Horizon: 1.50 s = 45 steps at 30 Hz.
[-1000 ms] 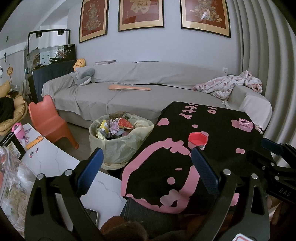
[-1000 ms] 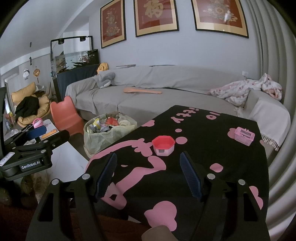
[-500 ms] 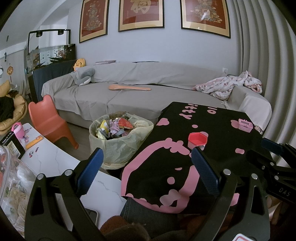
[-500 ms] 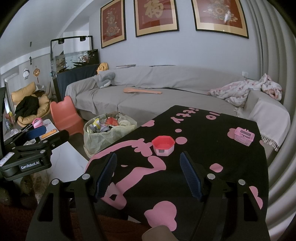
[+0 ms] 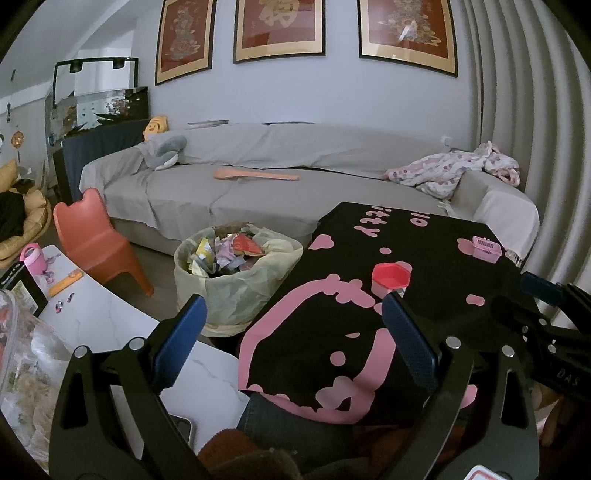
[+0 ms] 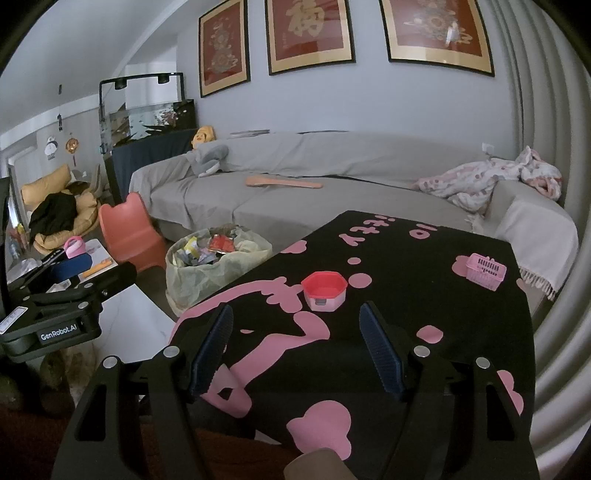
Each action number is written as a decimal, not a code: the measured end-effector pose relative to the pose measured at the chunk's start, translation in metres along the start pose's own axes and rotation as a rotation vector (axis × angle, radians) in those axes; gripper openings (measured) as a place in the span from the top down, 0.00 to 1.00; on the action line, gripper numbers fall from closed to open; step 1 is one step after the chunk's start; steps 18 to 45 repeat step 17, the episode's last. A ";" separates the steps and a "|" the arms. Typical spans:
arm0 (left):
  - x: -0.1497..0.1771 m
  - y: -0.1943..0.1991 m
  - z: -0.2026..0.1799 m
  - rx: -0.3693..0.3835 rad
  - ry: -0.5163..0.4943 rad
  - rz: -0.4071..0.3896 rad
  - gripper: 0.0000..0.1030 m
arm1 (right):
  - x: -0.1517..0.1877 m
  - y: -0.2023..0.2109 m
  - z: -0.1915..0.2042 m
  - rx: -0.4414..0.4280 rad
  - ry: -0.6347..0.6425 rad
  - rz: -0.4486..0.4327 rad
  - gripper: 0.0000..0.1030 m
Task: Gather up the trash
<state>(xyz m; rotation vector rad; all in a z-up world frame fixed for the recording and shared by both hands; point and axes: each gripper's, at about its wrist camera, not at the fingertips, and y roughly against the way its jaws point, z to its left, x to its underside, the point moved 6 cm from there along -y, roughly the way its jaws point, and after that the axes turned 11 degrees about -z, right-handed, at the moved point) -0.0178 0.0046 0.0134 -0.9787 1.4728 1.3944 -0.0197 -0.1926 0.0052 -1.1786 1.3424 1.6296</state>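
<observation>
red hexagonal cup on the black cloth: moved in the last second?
No. The red cup sits by the same pink blob on the cloth.

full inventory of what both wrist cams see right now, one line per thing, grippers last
trash bin: 1, pale yellow-green liner, full of wrappers, on the floor between sofa and table
tablecloth: 1, black with pink pattern, covering the table
small container: 1, red rim on pink body, mid-cloth
mini basket: 1, pink, far right of the cloth
sofa: 1, grey cover, along the wall
paddle-shaped object: 1, orange, on the sofa seat
blanket: 1, white and pink, sofa's right end
child's chair: 1, orange, left of the bin
framed pictures: 3, red and gold, on the wall
white tabletop: 1, marbled, lower left
left gripper: open, empty
right gripper: open, empty
</observation>
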 end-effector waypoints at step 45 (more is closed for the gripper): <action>0.000 -0.037 -0.035 0.145 -0.035 0.093 0.11 | -0.004 -0.011 -0.045 0.013 -0.121 0.080 0.34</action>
